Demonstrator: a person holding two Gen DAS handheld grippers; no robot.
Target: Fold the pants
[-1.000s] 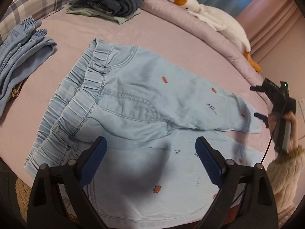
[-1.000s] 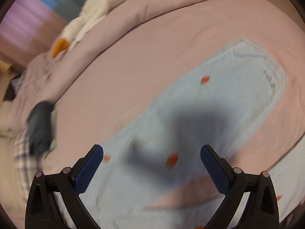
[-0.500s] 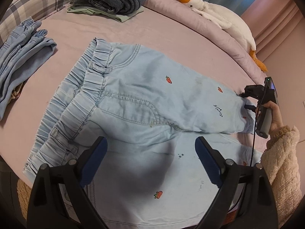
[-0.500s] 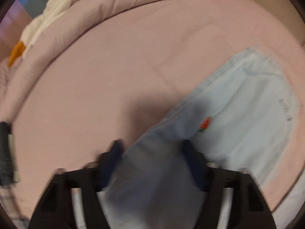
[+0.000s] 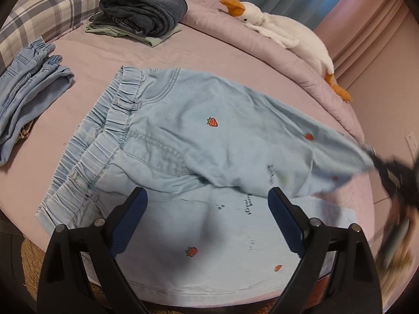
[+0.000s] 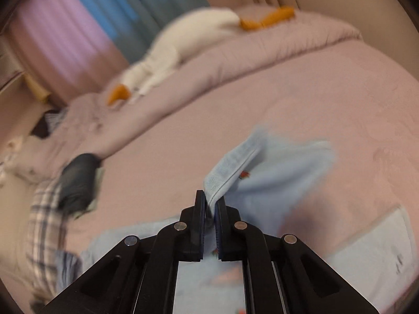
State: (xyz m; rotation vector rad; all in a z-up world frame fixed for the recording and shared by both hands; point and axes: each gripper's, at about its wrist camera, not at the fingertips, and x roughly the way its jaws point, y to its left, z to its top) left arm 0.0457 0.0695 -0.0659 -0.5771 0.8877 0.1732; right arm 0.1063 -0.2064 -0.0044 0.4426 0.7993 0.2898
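Pale blue pants (image 5: 235,130) with red strawberries on lilac bedsheet (image 5: 91,60).

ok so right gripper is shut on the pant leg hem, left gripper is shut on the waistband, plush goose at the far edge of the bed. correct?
One thing is off: the left gripper is open, its fingers hanging over the light blue pants and holding nothing, as the left wrist view shows. The rest stands: the right gripper is shut on the pant leg hem, and the plush goose lies at the far edge of the bed.

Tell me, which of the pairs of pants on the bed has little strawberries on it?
The light blue pants spread flat mid-bed, strawberries dotted over them. The blue pair at left and the dark folded pair behind show none.
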